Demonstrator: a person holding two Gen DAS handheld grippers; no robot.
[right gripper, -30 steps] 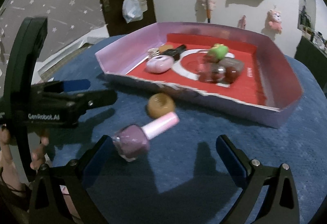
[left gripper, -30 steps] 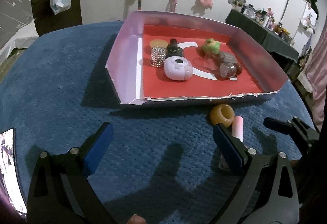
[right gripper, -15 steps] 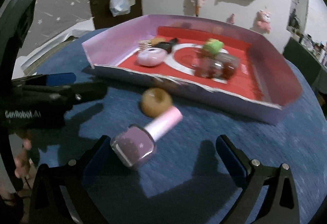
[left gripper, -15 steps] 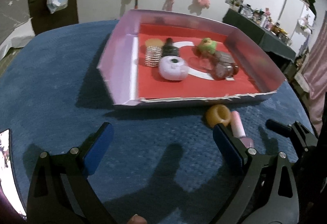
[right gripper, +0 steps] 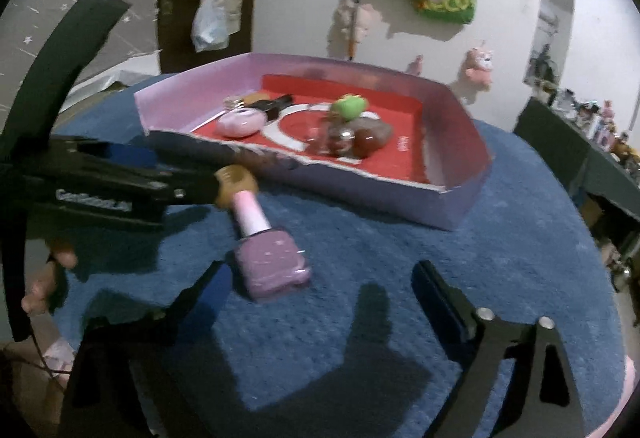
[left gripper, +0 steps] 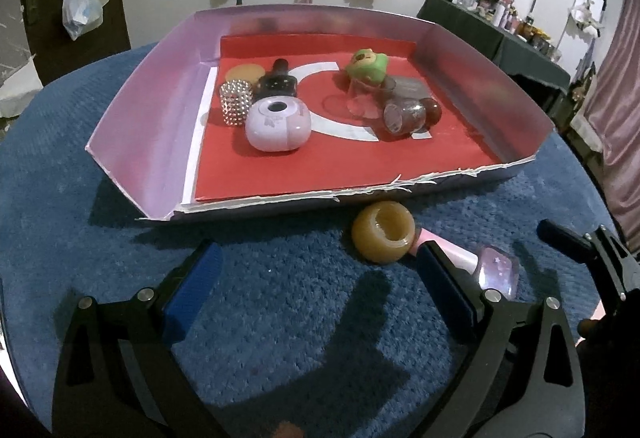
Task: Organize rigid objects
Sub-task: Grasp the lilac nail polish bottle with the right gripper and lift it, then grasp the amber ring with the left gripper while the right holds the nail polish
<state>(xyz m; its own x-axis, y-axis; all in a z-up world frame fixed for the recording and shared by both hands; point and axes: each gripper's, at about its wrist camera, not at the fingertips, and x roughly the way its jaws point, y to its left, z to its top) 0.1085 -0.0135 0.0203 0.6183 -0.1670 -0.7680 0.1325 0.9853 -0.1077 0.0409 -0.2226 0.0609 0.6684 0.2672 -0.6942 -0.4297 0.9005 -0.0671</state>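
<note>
- The step in hand looks like gathering the last loose pieces from the blue-covered table into the pink-walled tray, which fills the upper middle of both views and already holds several small items.
- Two things lie outside it, just below its torn front edge: an amber ring-shaped jar and a pink nail polish bottle, on its side, cap touching the jar.
- The right gripper has just been closing its jaws; they stand apart, the bottle's body just ahead of them and toward the left one, not yet pressed.
- The left gripper is wide apart and empty, low centre of its view, the jar just beyond its right jaw.
- Next, the right jaws likely need to shift left around the bottle before closing.
</note>
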